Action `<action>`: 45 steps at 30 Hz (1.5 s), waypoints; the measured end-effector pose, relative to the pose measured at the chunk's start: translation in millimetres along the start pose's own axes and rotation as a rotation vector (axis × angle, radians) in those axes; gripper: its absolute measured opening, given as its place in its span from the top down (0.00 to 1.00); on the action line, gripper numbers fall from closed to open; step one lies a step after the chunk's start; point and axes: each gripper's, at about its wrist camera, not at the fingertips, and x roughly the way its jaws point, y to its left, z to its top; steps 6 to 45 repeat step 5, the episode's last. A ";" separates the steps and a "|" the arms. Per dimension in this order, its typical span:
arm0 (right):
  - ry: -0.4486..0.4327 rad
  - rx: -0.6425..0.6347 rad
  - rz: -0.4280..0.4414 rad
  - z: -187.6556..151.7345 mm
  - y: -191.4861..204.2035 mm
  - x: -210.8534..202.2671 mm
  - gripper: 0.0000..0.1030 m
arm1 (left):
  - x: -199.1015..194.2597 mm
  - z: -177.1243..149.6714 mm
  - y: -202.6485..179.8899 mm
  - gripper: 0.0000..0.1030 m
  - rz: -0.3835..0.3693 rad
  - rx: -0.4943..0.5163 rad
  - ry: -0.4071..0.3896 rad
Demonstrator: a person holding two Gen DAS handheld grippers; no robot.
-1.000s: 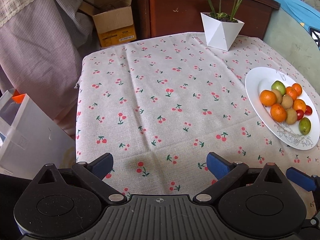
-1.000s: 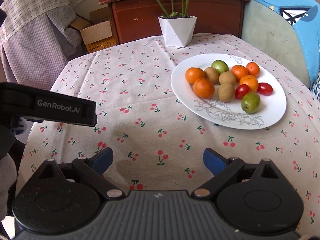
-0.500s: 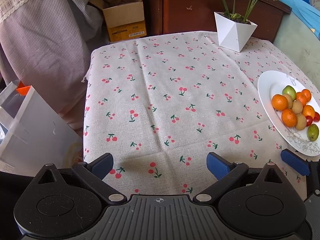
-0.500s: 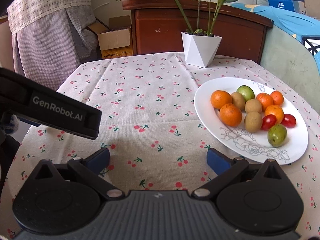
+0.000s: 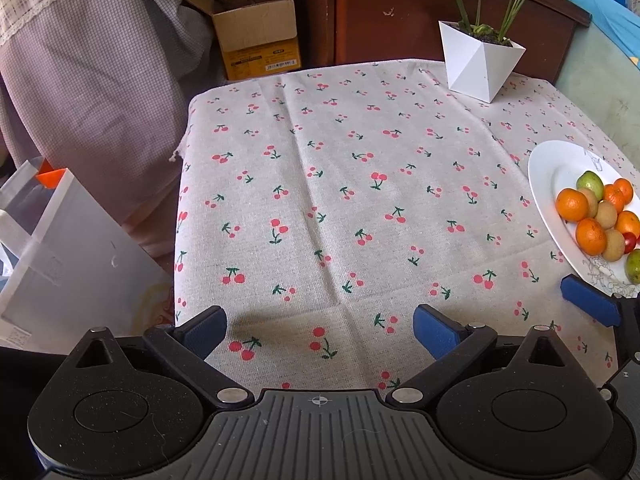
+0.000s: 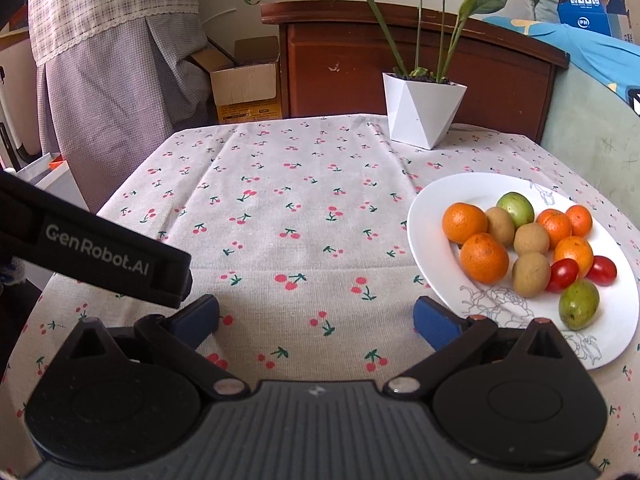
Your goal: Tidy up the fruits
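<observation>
A white oval plate (image 6: 448,196) on the right of the table holds several oranges (image 6: 484,258), brown kiwis (image 6: 531,274), two green fruits (image 6: 579,305) and two red cherry tomatoes (image 6: 563,275). The plate also shows at the right edge of the left wrist view (image 5: 554,172). My left gripper (image 5: 318,330) is open and empty over the near cloth, left of the plate. My right gripper (image 6: 316,320) is open and empty, its right finger just short of the plate's near rim. The left gripper's body (image 6: 100,252) shows at the left of the right wrist view.
A cherry-print tablecloth (image 5: 340,200) covers the table. A white faceted planter (image 6: 420,114) with a green plant stands at the back right. Beyond the table are a wooden cabinet (image 6: 340,72), a cardboard box (image 5: 256,44) and a checked cloth (image 5: 88,72). A clear plastic bin (image 5: 60,248) sits left.
Both grippers have drawn back and tilted up, so the table and plate sit farther off and more of the room shows. Both stay open and empty. The fruit has not moved.
</observation>
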 end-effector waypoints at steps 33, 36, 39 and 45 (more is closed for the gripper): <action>0.000 -0.002 -0.001 -0.3 0.8 -0.5 0.01 | 3.8 0.9 0.1 0.03 -0.006 0.001 0.004; 0.000 -0.002 -0.001 -0.3 0.8 -0.5 0.01 | 3.8 0.9 0.1 0.03 -0.006 0.001 0.004; 0.000 -0.002 -0.001 -0.3 0.8 -0.5 0.01 | 3.8 0.9 0.1 0.03 -0.006 0.001 0.004; 0.000 -0.002 -0.001 -0.3 0.8 -0.5 0.01 | 3.8 0.9 0.1 0.03 -0.006 0.001 0.004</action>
